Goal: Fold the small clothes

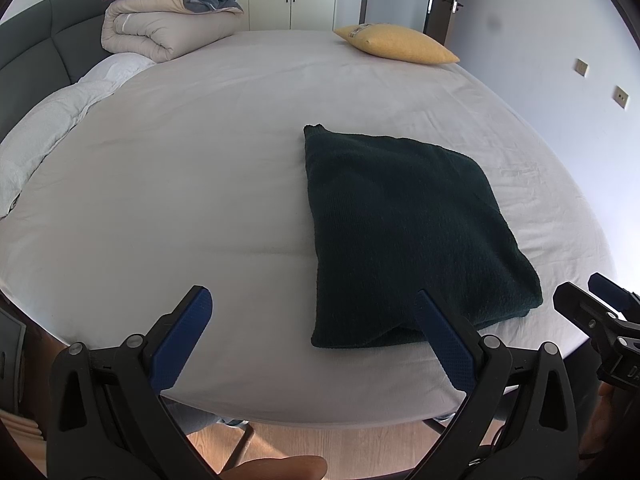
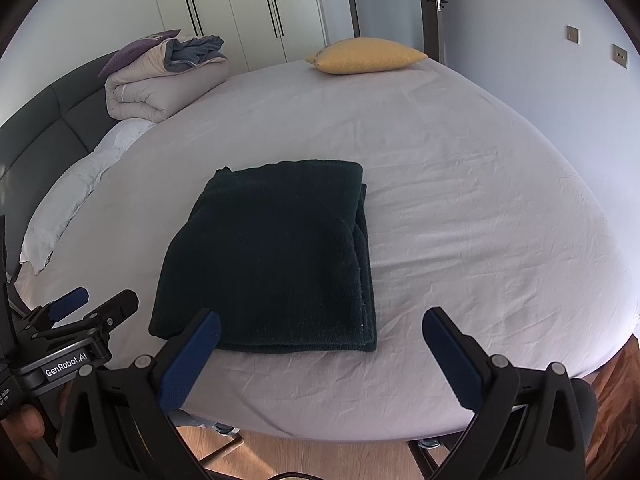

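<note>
Currently, the dark green garment (image 2: 272, 256) lay folded into a compact rectangle on the grey sheet of the bed (image 2: 460, 208), close to the near edge, with its stacked layers visible along the right side and the near edge. The left gripper (image 1: 312, 312) was spread wide, holding nothing; its right finger (image 1: 444, 340) stood in front of the garment's near edge, and contact could not be determined from the left wrist view. The right gripper (image 2: 320, 336) was likewise spread wide and empty, with its left finger (image 2: 192, 360) overlapping the garment's near left corner in the right wrist view and its right finger over bare sheet. Both grippers were positioned at the near edge of the bed, just beside each other. A yellow pillow (image 2: 366, 56) rested at the far edge of the bed, and a rolled beige duvet (image 2: 160, 88) sat at the far left against the dark headboard (image 1: 36, 52).
</note>
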The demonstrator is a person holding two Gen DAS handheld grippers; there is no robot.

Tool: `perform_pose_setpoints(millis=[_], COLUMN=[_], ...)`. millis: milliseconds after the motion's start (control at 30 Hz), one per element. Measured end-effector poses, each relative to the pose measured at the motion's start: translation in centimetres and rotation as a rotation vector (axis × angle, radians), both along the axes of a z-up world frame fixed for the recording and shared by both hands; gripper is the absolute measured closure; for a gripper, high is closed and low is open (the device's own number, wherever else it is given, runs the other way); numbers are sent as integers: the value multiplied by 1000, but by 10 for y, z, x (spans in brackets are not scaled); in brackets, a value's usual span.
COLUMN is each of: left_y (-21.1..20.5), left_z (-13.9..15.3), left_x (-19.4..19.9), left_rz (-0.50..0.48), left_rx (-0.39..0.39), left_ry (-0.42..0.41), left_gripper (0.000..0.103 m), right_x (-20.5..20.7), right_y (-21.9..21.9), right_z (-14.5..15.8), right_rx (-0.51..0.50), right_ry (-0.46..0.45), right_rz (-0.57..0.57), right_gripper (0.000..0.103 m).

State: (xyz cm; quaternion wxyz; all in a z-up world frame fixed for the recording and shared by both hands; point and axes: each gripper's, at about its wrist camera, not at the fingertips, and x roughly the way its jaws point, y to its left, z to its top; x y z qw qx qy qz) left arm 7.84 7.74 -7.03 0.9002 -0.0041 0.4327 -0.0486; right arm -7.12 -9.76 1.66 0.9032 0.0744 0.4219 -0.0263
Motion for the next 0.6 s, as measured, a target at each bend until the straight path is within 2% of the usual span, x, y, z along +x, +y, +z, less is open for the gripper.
perform_pose_setpoints(millis=[600], left_y=[-1], left_z=[-1], left_x=[-1], left_rz=[-2], left_rx=[1], left_ry=[3], left_gripper=[0], right_x=[1], right_y=[-1], right_z=[-3], right_rx=[2], right_ry=[2], right_rz=[-2], right_gripper=[0])
